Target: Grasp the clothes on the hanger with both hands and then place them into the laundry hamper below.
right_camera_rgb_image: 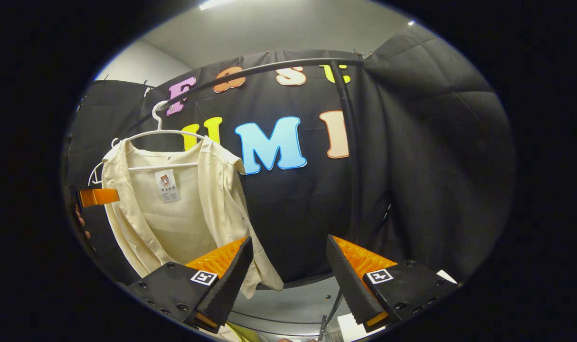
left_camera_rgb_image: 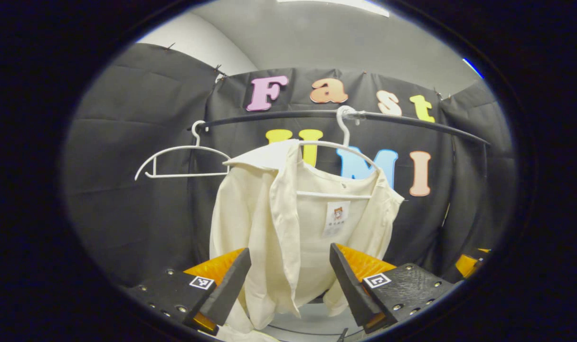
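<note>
Cream shirt (left_camera_rgb_image: 288, 228), open at the front, hangs on a white hanger (left_camera_rgb_image: 345, 142) from the black rail (left_camera_rgb_image: 411, 121), with an empty hanger (left_camera_rgb_image: 179, 161) beside it. Our left gripper (left_camera_rgb_image: 288, 280) faces the shirt's lower half, fingers spread wide and holding nothing. Our right gripper (right_camera_rgb_image: 288, 275) is likewise released, pointing past the shirt's hem toward the wall. We judge that tugging downward could snag the collar on the hanger, or drag it along the rail.

both views low, upward toward shared shirt (left_camera_rgb_image: 288, 223)
</note>
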The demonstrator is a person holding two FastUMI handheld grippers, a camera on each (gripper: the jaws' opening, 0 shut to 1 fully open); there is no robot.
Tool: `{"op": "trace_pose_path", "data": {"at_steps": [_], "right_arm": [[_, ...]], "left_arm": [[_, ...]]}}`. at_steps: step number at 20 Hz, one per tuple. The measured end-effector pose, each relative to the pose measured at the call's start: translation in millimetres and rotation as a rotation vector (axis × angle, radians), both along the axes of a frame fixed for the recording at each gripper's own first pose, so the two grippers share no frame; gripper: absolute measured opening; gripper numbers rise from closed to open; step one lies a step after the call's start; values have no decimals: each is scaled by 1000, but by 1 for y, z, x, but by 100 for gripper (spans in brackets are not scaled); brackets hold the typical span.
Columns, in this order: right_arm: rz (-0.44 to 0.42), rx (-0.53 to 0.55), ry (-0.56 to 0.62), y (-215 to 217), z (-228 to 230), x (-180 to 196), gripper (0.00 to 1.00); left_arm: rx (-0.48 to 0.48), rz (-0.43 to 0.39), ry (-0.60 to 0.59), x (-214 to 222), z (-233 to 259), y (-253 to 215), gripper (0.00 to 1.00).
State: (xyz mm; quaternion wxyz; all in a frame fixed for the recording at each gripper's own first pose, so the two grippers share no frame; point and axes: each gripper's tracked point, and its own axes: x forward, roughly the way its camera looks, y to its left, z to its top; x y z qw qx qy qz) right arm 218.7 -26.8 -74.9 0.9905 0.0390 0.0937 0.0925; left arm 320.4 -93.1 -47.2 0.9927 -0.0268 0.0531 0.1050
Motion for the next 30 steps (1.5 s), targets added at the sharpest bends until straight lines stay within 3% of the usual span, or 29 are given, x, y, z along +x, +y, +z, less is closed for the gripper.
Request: {"op": "trace_pose_path", "data": {"at_steps": [3, 10, 12, 13, 14, 16, 20, 22, 23, 25, 26, 27, 28, 29, 30], "right_arm": [[61, -3, 11, 11, -8, 20, 98], [140, -6, 25, 24, -20, 52, 98], [161, -13, 33, 26, -24, 51, 98], [170, -14, 37, 28, -26, 52, 93], [179, -16, 41, 29, -28, 53, 98], [188, -23, 48, 31, -32, 55, 98], [200, -20, 46, 38, -33, 62, 98], [214, -21, 43, 44, -32, 62, 98], [222, -21, 37, 48, -30, 63, 98], [243, -15, 19, 58, -23, 67, 98], [253, -5, 11, 66, -19, 70, 98], [273, 14, 8, 76, -14, 72, 93], [298, 38, 3, 89, -8, 74, 98], [317, 57, -9, 100, 0, 77, 93], [327, 68, -29, 109, 7, 83, 98]], "left_arm": [[-36, 90, -19, 22, -5, 7, 98], [55, 256, -20, 59, -2, 27, 99], [57, 283, -12, 67, -3, 31, 99], [58, 291, -13, 70, -1, 33, 99], [62, 301, -15, 73, 1, 35, 98], [72, 335, -7, 75, 1, 44, 97], [69, 351, 3, 82, 3, 57, 70], [72, 343, 3, 80, 4, 60, 46], [71, 335, -5, 78, 6, 61, 27], [66, 290, -10, 78, 3, 56, 18], [80, 279, -8, 76, 4, 57, 18], [93, 295, -23, 71, 6, 62, 10], [87, 257, -25, 71, 6, 56, 1], [80, 239, -24, 66, 4, 50, 1], [71, 223, -34, 65, 6, 48, 1]]}}
